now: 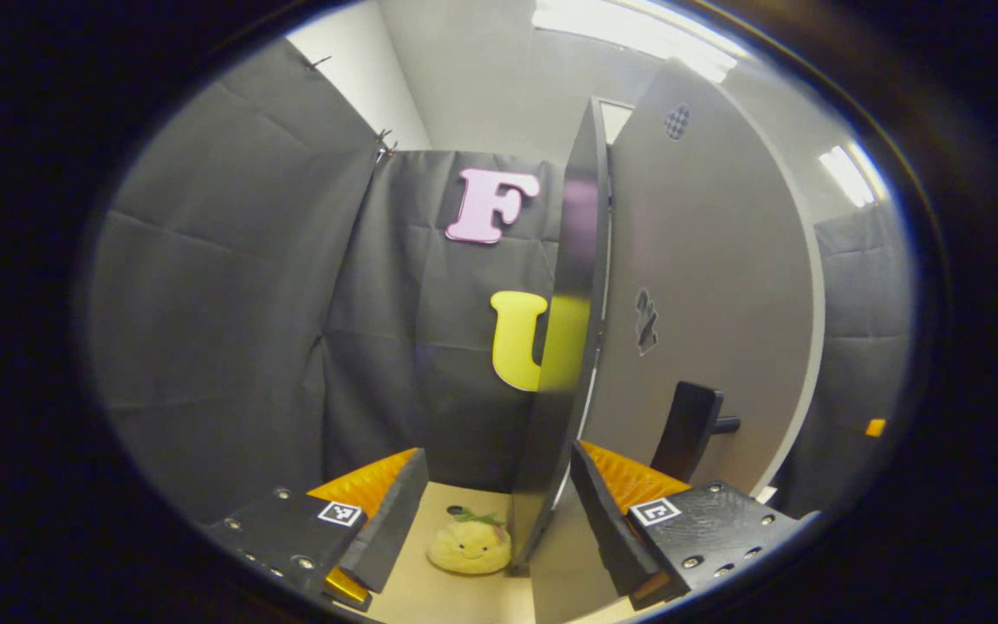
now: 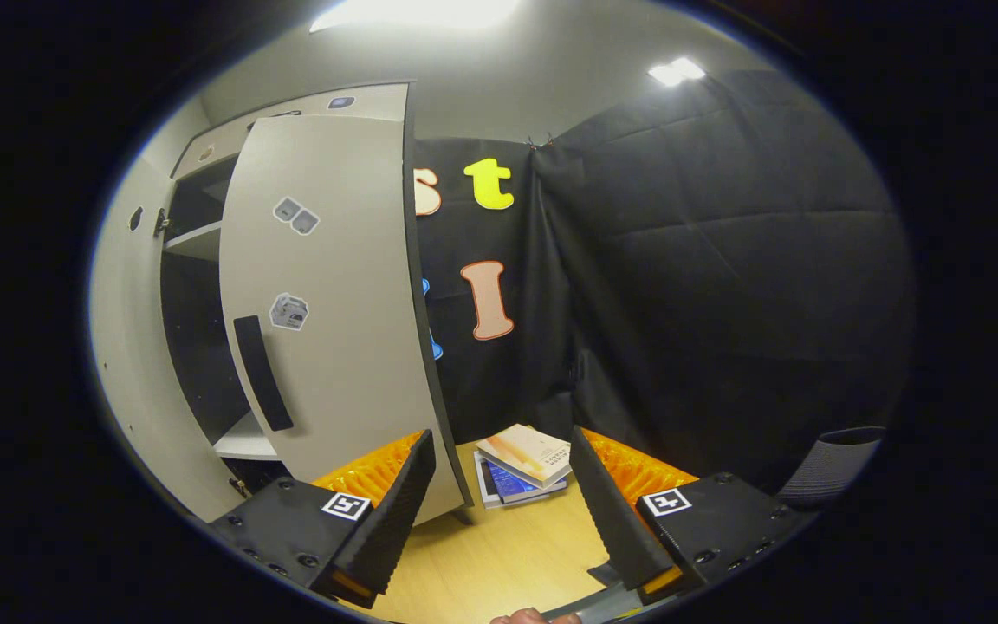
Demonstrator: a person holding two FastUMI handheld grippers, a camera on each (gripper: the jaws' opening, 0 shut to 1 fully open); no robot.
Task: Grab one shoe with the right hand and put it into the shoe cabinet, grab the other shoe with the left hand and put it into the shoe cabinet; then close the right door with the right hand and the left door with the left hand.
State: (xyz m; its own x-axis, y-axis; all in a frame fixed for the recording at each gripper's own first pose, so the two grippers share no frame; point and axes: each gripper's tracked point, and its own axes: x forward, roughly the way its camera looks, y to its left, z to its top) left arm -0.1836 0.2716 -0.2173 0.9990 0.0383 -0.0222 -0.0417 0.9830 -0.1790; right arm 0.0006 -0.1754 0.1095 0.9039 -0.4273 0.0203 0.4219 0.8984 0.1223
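In the left gripper view the cabinet's left door (image 1: 707, 286) swings out towards me. Its dark edge (image 1: 570, 347) runs up the middle, the grey face to the right of it. A black handle (image 1: 686, 429) sticks out low on that face. My left gripper (image 1: 499, 524) is open, and the door's lower edge stands just beyond the gap between its fingers. In the right gripper view the grey right door (image 2: 334, 303) with its black handle (image 2: 262, 373) stands partly open in front of the dark shelved cabinet (image 2: 196, 251). My right gripper (image 2: 503, 511) is open beside the door's free edge, holding nothing.
A yellow plush toy (image 1: 469, 546) lies on the wooden floor by the left door's foot. A stack of books (image 2: 523, 464) sits on the floor past the right gripper. A grey ribbed thing (image 2: 828, 468) shows at the far right, and part of a hand (image 2: 523, 617) at the bottom.
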